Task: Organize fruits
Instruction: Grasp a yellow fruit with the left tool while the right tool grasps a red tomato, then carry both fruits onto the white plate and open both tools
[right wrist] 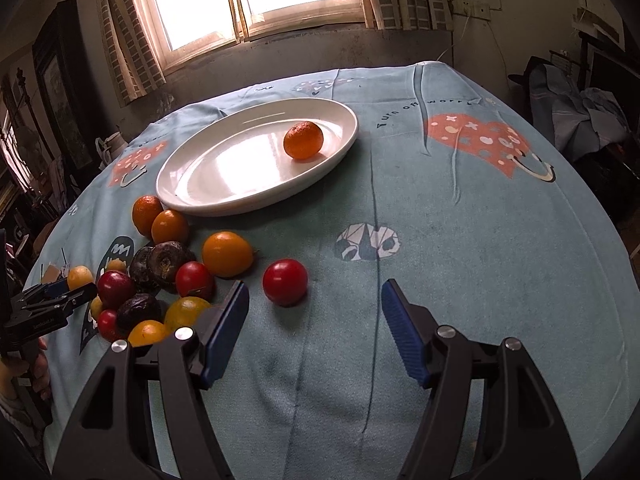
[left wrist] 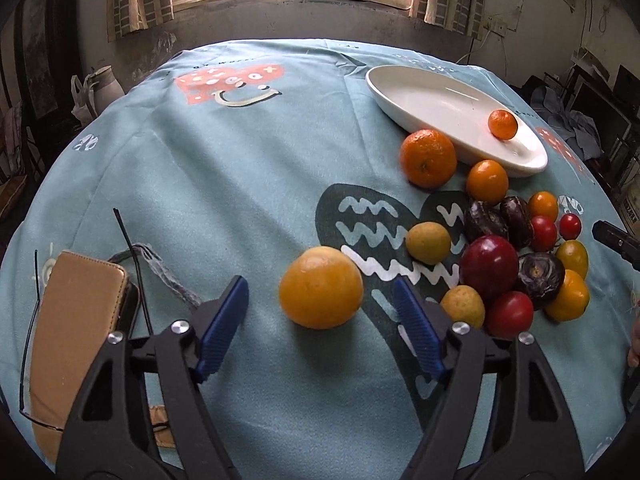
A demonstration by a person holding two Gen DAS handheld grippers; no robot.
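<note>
Fruits [left wrist: 516,248] cluster at the right of the left wrist frame beside a white oval dish [left wrist: 424,96] holding one small orange [left wrist: 503,124] (its only occupant), while the left gripper [left wrist: 320,312] gapes around a large yellow-orange fruit [left wrist: 321,287] and the right gripper [right wrist: 315,312] hangs wide open, gripping nothing, below a red tomato [right wrist: 285,281]

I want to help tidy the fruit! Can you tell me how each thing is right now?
Left tool: open, empty, big yellow-orange fruit sits between its fingers.
Right tool: open, empty, near a red tomato.
White dish: upright, holds one small orange.
Fruit pile: loose on the tablecloth, beside the dish.
Tan wallet: closed, lying flat.
</note>
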